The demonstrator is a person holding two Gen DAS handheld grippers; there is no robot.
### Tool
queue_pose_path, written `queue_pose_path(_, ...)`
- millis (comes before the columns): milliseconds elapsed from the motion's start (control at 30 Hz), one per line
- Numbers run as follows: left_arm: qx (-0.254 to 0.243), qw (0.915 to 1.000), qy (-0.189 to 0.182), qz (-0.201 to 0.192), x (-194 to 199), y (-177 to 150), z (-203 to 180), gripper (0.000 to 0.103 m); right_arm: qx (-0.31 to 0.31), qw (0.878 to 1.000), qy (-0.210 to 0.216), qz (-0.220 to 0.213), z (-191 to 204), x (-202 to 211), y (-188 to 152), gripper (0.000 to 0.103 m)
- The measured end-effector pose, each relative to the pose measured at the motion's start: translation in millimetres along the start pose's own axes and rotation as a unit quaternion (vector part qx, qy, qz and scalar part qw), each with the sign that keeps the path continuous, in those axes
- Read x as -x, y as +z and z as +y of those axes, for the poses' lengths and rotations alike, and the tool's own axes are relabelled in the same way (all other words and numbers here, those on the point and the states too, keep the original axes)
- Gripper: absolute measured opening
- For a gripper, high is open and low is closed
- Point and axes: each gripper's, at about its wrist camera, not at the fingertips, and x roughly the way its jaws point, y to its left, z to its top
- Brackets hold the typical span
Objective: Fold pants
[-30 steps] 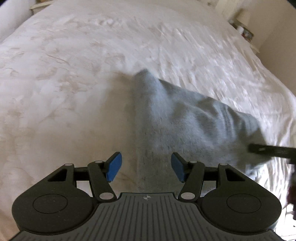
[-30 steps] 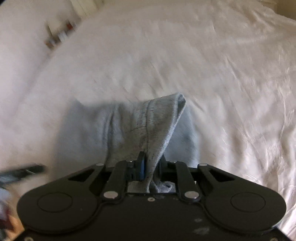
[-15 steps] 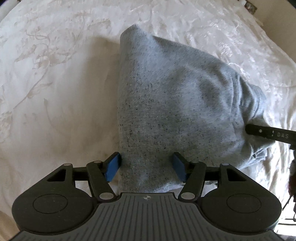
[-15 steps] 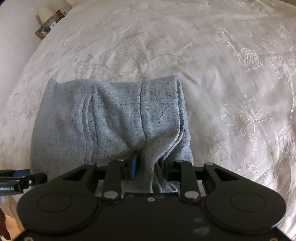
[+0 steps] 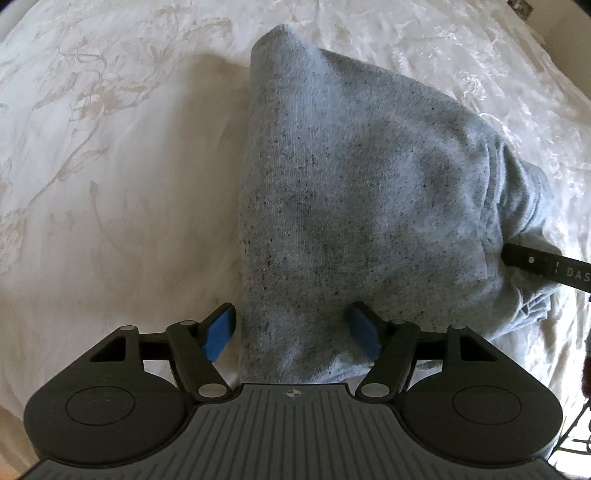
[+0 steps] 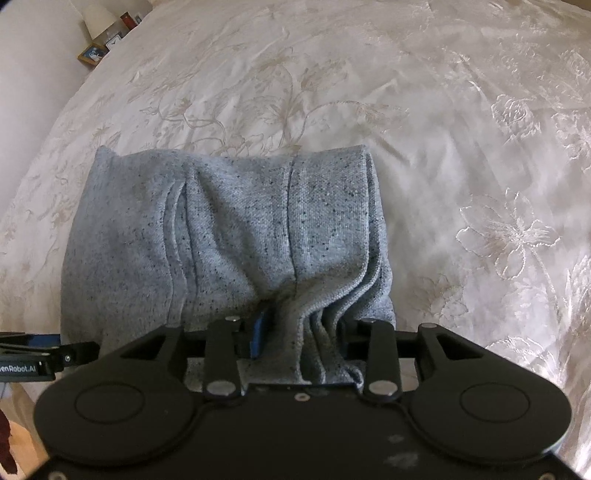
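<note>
The grey speckled pants (image 5: 354,192) lie folded in a thick bundle on the white bed; they also show in the right wrist view (image 6: 229,236). My left gripper (image 5: 291,334) is open, its blue pads on either side of the bundle's near left corner. My right gripper (image 6: 299,332) has its jaws partly apart with the bundle's layered near right edge bunched between them; its right pad is hidden by the cloth. The right gripper's finger shows at the right edge of the left wrist view (image 5: 546,266).
A white floral bedspread (image 6: 406,110) covers the bed all around the pants. A bedside table with a lamp (image 6: 98,18) and a picture frame (image 6: 90,54) stands at the far left corner. The bed's edge and floor show at bottom left.
Both grippers came down with the pants, which now rest on the bed. The right gripper's jaws have widened around the cloth edge. The left gripper stayed open.
</note>
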Motion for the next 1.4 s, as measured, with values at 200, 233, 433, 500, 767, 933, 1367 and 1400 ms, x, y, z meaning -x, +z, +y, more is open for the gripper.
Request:
queue_pose_path(200,-0.015,0.9999,0.006,0.007,7.9,-3.3,3.8,0.070,-0.013,1.000,0.005,0.003,-2.8,3.7,2.8,0.037)
queue_pose_path(233,-0.023,0.9997,0.009,0.001,12.8,-3.3,3.7,0.070,-0.019,1.000,0.006,0.004,-4.2,5.7,3.9,0.037)
queue_pose_path(433,-0.039,0.9980,0.008,-0.048,43.4,17.1,7.9,0.069,-0.059,0.998,-0.026,-0.024,-13.1,32.1,3.5,0.050)
queue_pose_path(500,-0.037,0.9974,0.003,-0.061,45.5,32.4,9.1,0.069,-0.051,0.997,-0.049,-0.044,-9.9,42.8,2.7,0.049)
queue_pose_path(767,-0.068,0.9949,-0.005,-0.074,18.5,75.0,-18.2,0.069,0.025,0.992,-0.050,-0.115,37.1,63.4,19.6,0.050)
queue_pose_path(933,-0.079,0.9942,-0.001,-0.073,2.6,94.0,-24.7,0.069,0.085,0.992,-0.014,-0.092,74.1,34.2,31.4,0.050)
queue_pose_path(1367,-0.045,0.9965,0.030,-0.064,-29.8,128.7,14.5,0.070,0.098,0.994,0.004,-0.046,61.8,-10.2,52.9,0.042)
queue_pose_path(1400,-0.043,0.9966,0.031,-0.064,-31.3,132.4,16.4,0.070,0.097,0.994,0.006,-0.046,61.8,-9.9,52.4,0.043)
